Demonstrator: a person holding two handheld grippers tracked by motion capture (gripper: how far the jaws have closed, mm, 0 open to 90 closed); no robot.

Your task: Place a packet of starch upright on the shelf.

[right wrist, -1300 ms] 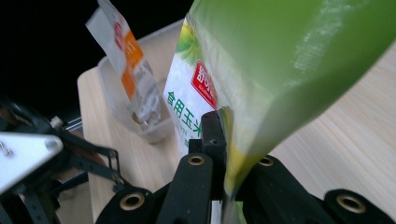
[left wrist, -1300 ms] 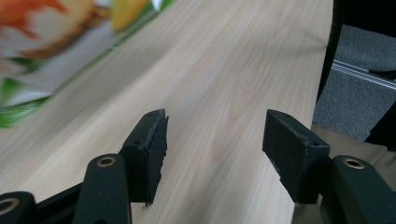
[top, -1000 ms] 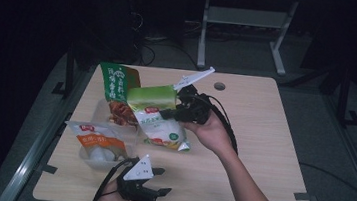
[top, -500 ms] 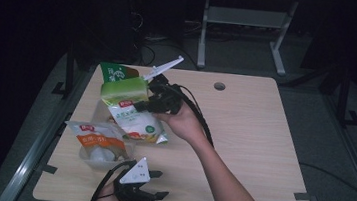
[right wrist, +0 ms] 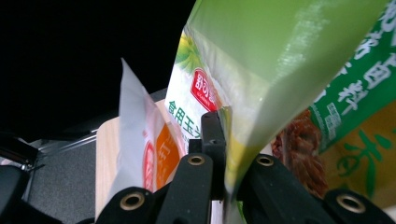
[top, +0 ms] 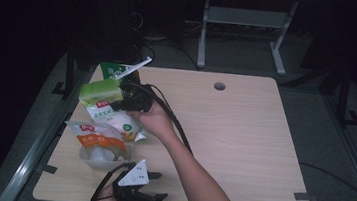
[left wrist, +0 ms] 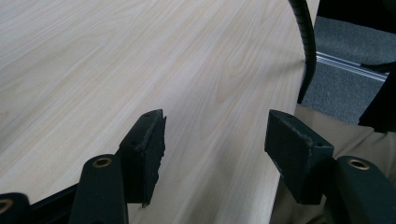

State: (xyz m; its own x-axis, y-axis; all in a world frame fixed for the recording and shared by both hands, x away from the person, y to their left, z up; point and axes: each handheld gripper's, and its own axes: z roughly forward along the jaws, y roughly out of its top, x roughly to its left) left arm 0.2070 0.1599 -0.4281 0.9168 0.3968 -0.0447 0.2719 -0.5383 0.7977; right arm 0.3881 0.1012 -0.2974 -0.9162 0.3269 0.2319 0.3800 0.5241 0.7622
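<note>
The right gripper (top: 125, 96) is clamped on the edge of a green-topped white pouch (top: 104, 104) with a red label, held above the far left part of the table (top: 243, 137). The pouch hangs tilted, its long axis running from the green top at the far left down to its pale bottom nearer the person. Since a second ago it has been carried leftward over the orange-labelled bag (top: 96, 139); the left gripper (top: 149, 188) rests at the near edge with its jaws standing apart and nothing between them.

Three bags (top: 107, 110) crowd the table's (top: 243, 137) left edge (overlapping).
</note>
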